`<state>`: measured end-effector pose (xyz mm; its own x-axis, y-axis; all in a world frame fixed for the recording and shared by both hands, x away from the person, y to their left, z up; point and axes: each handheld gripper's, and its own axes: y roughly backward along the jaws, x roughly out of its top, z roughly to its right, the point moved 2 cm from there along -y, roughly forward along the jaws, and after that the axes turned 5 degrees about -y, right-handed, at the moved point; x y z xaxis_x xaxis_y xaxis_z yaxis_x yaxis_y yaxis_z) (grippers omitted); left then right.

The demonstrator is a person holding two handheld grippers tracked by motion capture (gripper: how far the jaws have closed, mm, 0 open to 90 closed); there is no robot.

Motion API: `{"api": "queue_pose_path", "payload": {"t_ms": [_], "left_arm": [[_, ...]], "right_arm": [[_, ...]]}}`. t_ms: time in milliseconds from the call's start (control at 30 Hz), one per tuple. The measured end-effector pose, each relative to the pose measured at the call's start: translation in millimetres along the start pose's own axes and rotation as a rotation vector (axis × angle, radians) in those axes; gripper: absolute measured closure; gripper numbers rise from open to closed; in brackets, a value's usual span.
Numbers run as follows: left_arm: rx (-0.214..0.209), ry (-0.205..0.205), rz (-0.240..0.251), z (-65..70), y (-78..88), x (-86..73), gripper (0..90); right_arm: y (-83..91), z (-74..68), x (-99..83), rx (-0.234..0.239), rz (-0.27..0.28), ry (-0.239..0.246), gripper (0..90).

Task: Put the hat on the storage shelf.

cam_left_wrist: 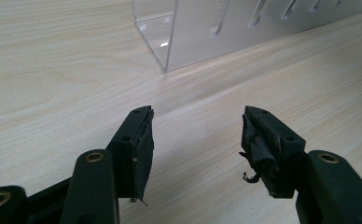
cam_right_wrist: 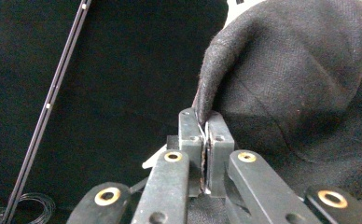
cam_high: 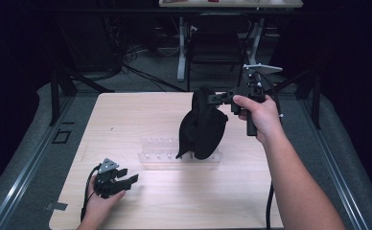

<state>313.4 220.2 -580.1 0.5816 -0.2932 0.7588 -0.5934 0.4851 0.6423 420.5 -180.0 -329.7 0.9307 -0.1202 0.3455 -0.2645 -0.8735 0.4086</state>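
A black cloth bag [cam_high: 203, 125] hangs in the air above the middle of the table, its lower end in front of a clear acrylic rack [cam_high: 161, 154]. My right gripper [cam_high: 212, 98] is shut on the bag's top edge, held up by the person's right hand. In the right gripper view the jaws are pressed together on a fold of the black cloth bag [cam_right_wrist: 291, 79], with the right gripper [cam_right_wrist: 206, 122] pinching its edge. My left gripper [cam_high: 132, 176] rests low at the table's front left, open and with nothing in it. Its spread jaws in the left gripper view [cam_left_wrist: 197, 122] point toward the clear acrylic rack [cam_left_wrist: 226, 28].
The wooden table [cam_high: 126, 120] has bare surface on the left and front. Beyond its far edge are desk legs, a dark chair [cam_high: 215, 45] and cables on the floor. Metal rails run along both sides of the table.
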Motion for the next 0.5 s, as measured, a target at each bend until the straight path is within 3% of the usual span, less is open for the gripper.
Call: {"api": "queue_pose_path", "payload": {"t_ms": [233, 500], "left_arm": [[-0.003, -0.003, -0.004, 0.8, 0.3, 0.2, 43.8], [-0.003, -0.045, 0.019, 6.3, 0.9, 3.2, 45.0]], "right_arm": [[-7.8, -1.6, -1.7, 0.018, -0.006, 0.001, 88.1], [-17.4, -5.2, -5.6, 0.038, -0.006, -0.005, 87.9]]}}
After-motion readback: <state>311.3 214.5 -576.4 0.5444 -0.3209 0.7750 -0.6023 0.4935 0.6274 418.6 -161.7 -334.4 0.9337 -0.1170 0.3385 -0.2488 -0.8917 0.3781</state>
